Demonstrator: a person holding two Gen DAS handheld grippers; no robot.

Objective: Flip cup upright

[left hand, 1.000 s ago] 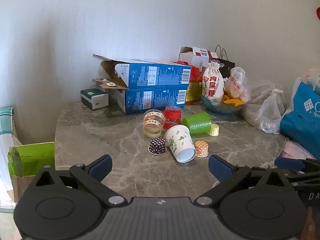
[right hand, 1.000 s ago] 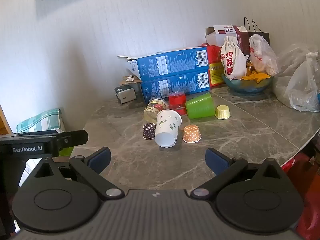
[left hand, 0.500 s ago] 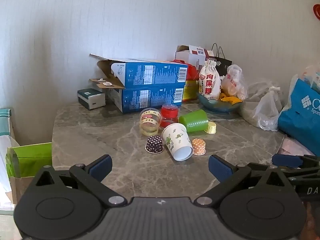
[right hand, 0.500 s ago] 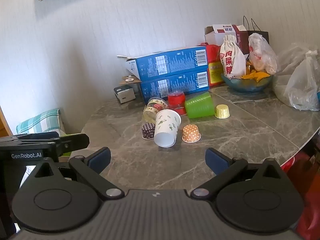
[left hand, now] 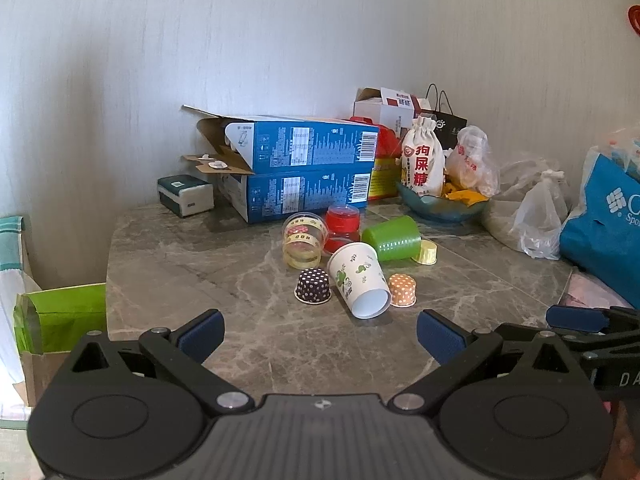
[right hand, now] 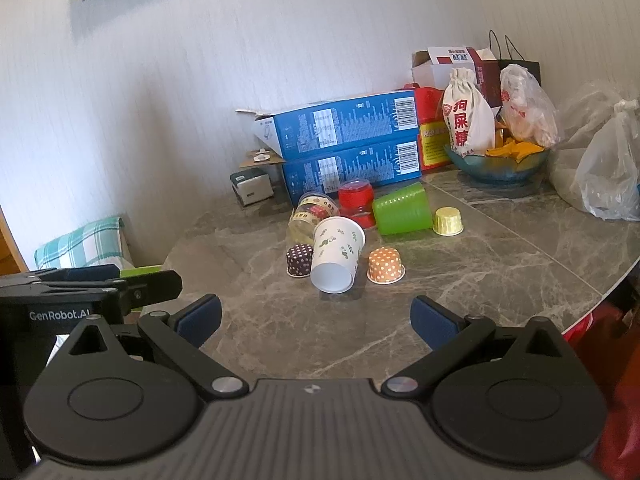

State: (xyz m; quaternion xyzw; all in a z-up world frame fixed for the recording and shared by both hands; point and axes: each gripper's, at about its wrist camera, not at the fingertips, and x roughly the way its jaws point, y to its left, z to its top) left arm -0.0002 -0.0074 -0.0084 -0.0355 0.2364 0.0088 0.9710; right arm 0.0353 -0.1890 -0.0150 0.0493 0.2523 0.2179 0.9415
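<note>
A white paper cup with green prints (left hand: pixel 359 280) lies on its side on the marble table (left hand: pixel 200 264), mouth toward me; it also shows in the right wrist view (right hand: pixel 337 253). A green plastic cup (left hand: pixel 392 238) (right hand: pixel 403 209) lies on its side behind it. A clear cup (left hand: pixel 303 240), a red cup (left hand: pixel 341 226) and three small baking cups, dark dotted (left hand: pixel 313 286), orange dotted (left hand: pixel 402 290) and yellow (left hand: pixel 427 252), sit around them. My left gripper (left hand: pixel 318 330) is open and empty, short of the cups. My right gripper (right hand: pixel 316 316) is open and empty, also short of them.
Two stacked blue boxes (left hand: pixel 304 168) and a small box (left hand: pixel 185 195) stand at the back by the wall. A bowl with bags (left hand: pixel 440 196), plastic bags (left hand: pixel 536 216) and a blue bag (left hand: pixel 608 216) crowd the right. The table's left edge drops to a green bag (left hand: pixel 60 316).
Both grippers have drawn back slightly; the cups look a little smaller and farther. Nothing on the table has moved.
</note>
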